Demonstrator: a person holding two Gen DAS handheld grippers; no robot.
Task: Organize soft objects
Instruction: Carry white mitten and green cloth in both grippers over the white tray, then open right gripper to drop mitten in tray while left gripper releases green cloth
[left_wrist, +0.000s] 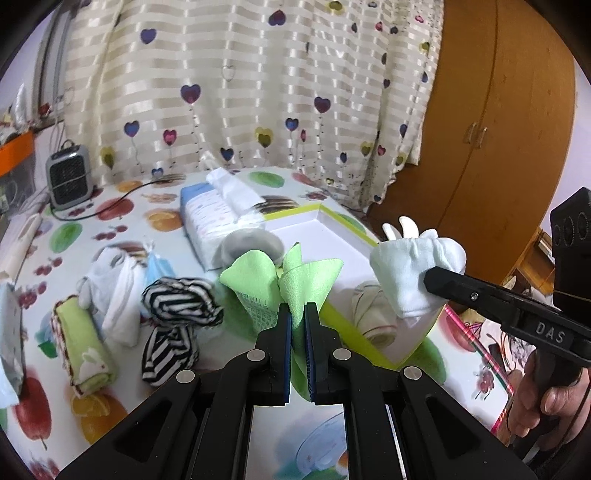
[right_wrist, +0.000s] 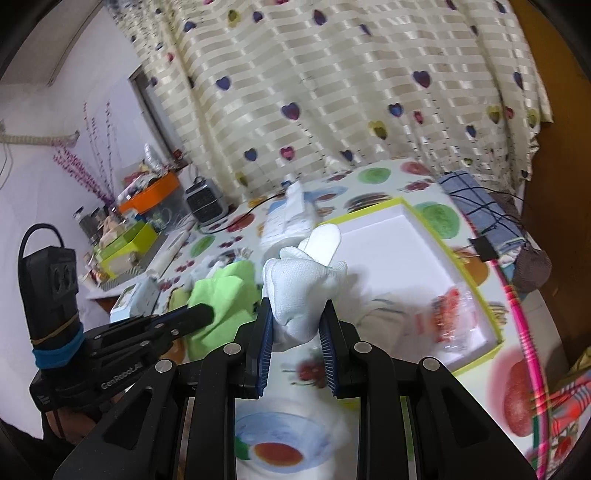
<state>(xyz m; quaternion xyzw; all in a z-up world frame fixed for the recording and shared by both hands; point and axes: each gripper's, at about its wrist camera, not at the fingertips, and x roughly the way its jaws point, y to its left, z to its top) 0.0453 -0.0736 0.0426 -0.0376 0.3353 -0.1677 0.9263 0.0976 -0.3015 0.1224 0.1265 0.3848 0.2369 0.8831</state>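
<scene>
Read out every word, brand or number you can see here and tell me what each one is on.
"DAS": on the right gripper, along its black body.
"GenRobot.AI": on the left gripper, along its black body.
Green cloth: printed letters, too small to read.
Tissue pack: print too blurred to read.

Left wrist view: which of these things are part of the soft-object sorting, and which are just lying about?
Part of the job:
- green cloth, in the left hand-held gripper
- white cloth, in the right hand-held gripper
- striped socks
- rolled green towel
- white box with green rim

Lying about:
- small heater
- tissue pack
- wardrobe
</scene>
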